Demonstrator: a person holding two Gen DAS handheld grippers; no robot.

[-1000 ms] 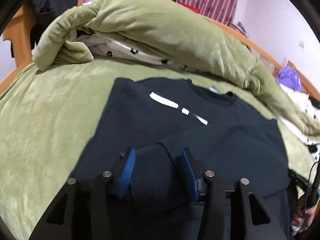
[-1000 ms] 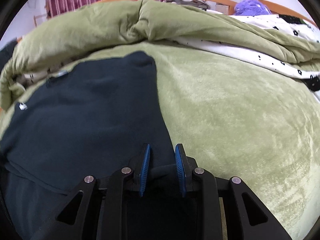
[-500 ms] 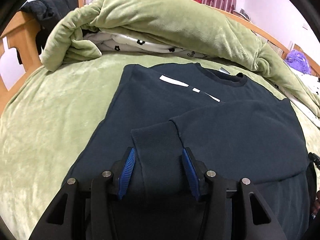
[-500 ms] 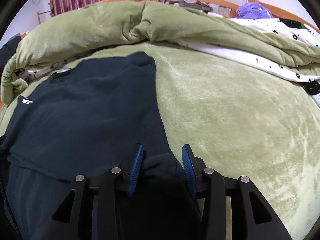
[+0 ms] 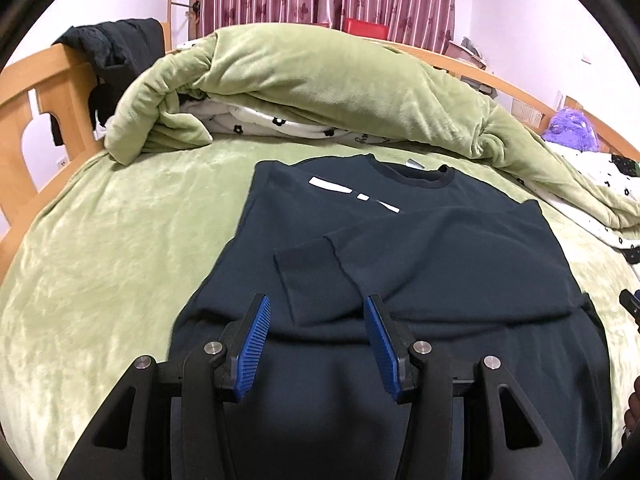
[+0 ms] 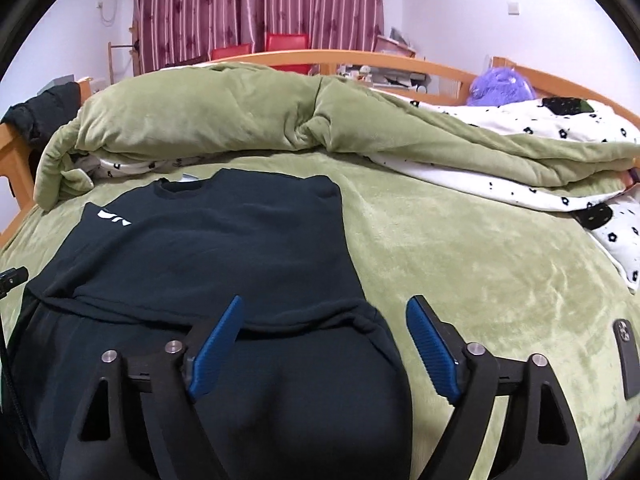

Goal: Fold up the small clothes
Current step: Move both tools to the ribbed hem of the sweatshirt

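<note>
A dark navy sweatshirt [image 5: 400, 248] with a white chest mark lies flat on the green bed cover, collar at the far end. One sleeve is folded across its body, its ribbed cuff [image 5: 312, 276] lying just beyond my left gripper [image 5: 316, 312]. The left gripper is open and empty above the garment's lower part. In the right wrist view the sweatshirt [image 6: 224, 248] fills the left half, and my right gripper [image 6: 324, 320] is wide open and empty over its lower right edge.
A rolled green quilt [image 5: 320, 92] with a white flowered lining lies behind the collar. A wooden bed frame [image 5: 28, 92] stands at the left. A dark phone [image 6: 628, 360] lies on the cover [image 6: 500, 280] at the right. A purple plush toy [image 6: 500, 84] sits at the far right.
Both grippers have opened and let go of the sleeve, which now lies folded on the sweatshirt. Both have drawn back and up from the garment.
</note>
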